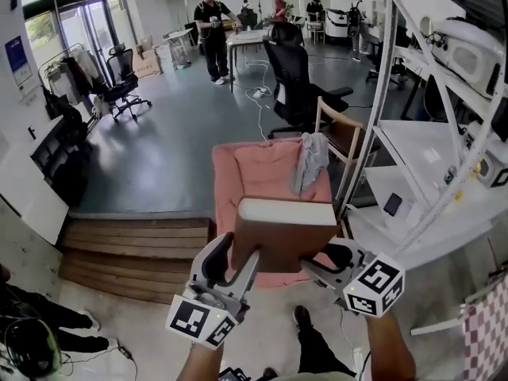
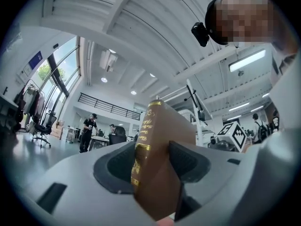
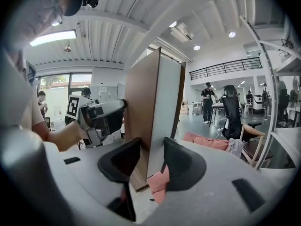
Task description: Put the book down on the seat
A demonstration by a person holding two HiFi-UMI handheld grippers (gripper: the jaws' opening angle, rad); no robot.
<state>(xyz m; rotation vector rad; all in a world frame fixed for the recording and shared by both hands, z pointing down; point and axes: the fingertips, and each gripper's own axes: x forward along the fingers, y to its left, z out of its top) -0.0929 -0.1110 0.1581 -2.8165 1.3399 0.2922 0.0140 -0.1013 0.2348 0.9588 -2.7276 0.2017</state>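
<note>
L hand-held gripper (image 1: 236, 254) is clamping the brown book (image 1: 282, 232) at its lower-left corner, w/ the pads pressing on either side of the gold-lettered spine. The book is hanging in the air, page edge facing up, over the near end of the pink seat (image 1: 254, 169). R hand-held gripper (image 1: 321, 264) is gripping the book's lower-right side, w/ the book sitting between its pads; further back a grey cloth (image 1: 311, 161) is lying draped at the seat's right rear corner, & a wooden chair (image 1: 341, 133) is standing just beside it on the right.
</note>
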